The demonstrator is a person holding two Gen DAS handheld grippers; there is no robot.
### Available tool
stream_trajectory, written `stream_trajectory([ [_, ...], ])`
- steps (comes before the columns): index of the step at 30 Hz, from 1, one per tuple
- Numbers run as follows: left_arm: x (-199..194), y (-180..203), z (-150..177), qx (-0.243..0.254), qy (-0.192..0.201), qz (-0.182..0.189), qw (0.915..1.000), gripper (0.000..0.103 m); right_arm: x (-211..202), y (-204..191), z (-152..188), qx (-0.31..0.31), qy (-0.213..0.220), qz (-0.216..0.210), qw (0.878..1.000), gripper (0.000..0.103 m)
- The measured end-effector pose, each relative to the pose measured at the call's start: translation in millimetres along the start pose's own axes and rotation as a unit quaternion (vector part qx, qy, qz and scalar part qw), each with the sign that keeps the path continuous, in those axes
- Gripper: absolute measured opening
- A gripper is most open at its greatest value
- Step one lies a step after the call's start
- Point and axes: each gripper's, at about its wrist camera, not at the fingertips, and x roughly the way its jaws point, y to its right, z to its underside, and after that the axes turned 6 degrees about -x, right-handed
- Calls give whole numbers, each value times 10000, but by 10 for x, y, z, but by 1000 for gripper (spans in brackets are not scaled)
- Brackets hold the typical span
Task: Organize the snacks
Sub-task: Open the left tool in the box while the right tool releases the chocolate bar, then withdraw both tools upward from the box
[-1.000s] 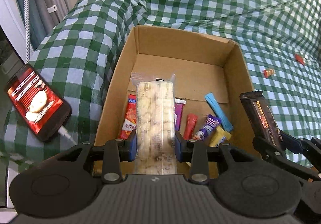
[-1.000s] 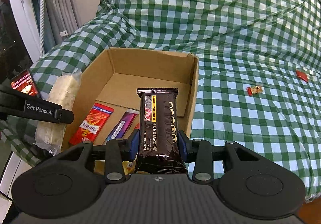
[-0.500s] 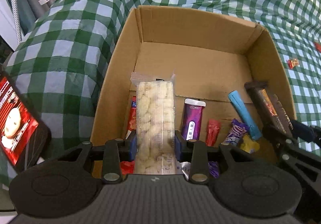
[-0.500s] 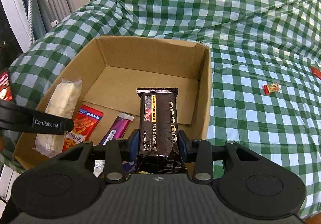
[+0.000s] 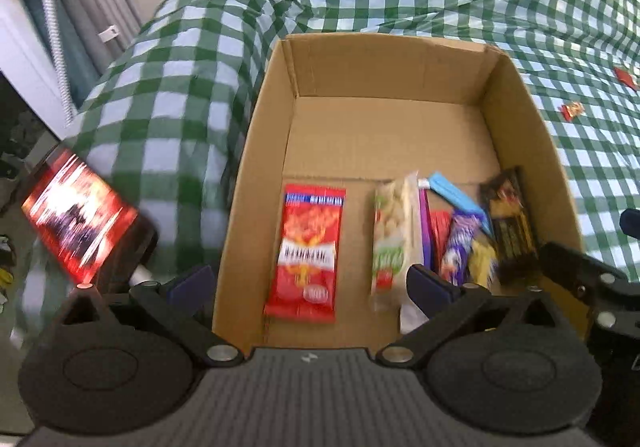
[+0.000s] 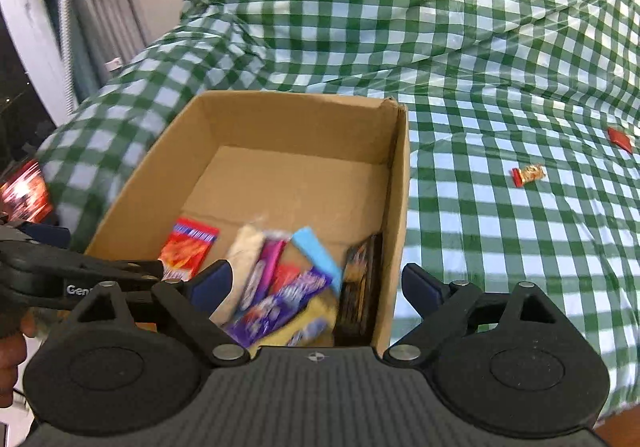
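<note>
Phone: a black smartphone with a lit red screen [image 5: 78, 223] is seen at the far left, lying on the green-and-white checked cloth [image 5: 172, 119] beside the box.
Left gripper: the black left gripper with blue pads [image 5: 308, 283] is spread wide and nothing is held; one finger is outside the box's left wall, the other above the snacks.
Box: an open brown cardboard box [image 5: 384, 59] is set on the cloth, its far half bare.
Red packet: a flat red snack packet [image 5: 306, 255] is laid by itself on the box floor, left of the others.
Puffed snack: a clear pack of pale puffed pieces [image 5: 394, 239] is lying on its edge against the pile (blurred).
Pile: a purple pouch [image 6: 262, 273], a light blue stick [image 6: 316, 255], a purple wrapped bar [image 6: 280, 303] and a yellow wrapper [image 6: 308, 321] are heaped near the front.
Dark bar: a dark brown chocolate bar [image 6: 362, 287] is resting against the box's right wall.
Right gripper: the black right gripper [image 6: 316, 287] is opened wide, empty, straddling that wall.
Loose sweets: a small red-and-gold candy [image 6: 528, 174] and a red square packet [image 6: 619, 138] are left on the cloth, well apart from the box.
</note>
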Motion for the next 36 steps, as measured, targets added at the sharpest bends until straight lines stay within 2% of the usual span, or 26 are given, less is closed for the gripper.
stream_trajectory([
  [8,-652,-66,410,-91,453,-117,9989,103,-644,-158,402,2,309,146,9994,96],
  [19,-1319,-47,755,1,1030,-152,9946,103,-1242,-380,675,-47,895,211,9958,99],
  [24,-1521,-36,860,25,1254,-148,9920,103,-1426,-355,755,-26,1067,289,9939,99],
  [36,-1725,204,903,331,1436,-194,9889,103,-1645,-187,858,151,1342,337,9903,100],
])
